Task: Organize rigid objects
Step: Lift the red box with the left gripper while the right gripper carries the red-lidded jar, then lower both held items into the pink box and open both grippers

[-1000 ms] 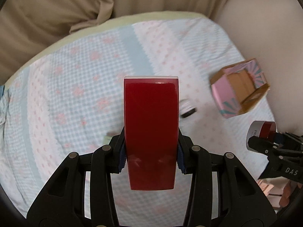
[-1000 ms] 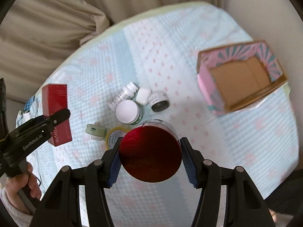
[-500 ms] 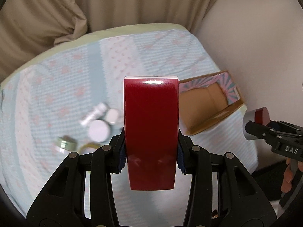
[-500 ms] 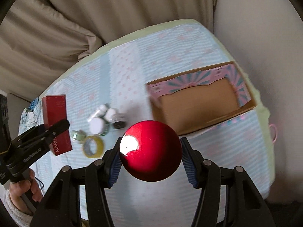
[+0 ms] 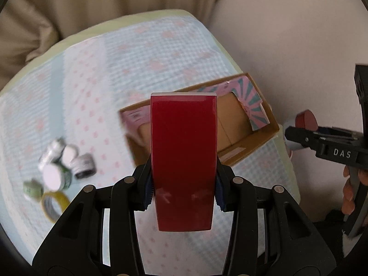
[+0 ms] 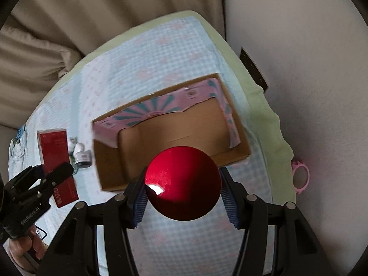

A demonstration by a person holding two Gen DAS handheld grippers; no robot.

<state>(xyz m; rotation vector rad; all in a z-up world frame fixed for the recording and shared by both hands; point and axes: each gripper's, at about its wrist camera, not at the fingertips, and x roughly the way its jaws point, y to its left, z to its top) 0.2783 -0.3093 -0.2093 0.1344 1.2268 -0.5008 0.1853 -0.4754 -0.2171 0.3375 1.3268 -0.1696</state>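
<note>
Above the checked blue-and-pink tablecloth (image 6: 161,53), the open pink-lined cardboard box (image 6: 174,128) shows nothing inside. Lower each item level before releasing. The left gripper (image 5: 182,184) is clamped on the tall glossy red carton (image 5: 184,156); the right gripper (image 6: 182,197) is clamped on the round red-lidded jar (image 6: 182,184), both near the box's front wall.

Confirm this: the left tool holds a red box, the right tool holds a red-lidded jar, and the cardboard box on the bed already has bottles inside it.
One thing is wrong: the cardboard box is empty, as the right wrist view shows. The bottles sit outside it on the bedspread. The left tool does hold the red box, and the right tool the red-lidded jar.
</note>
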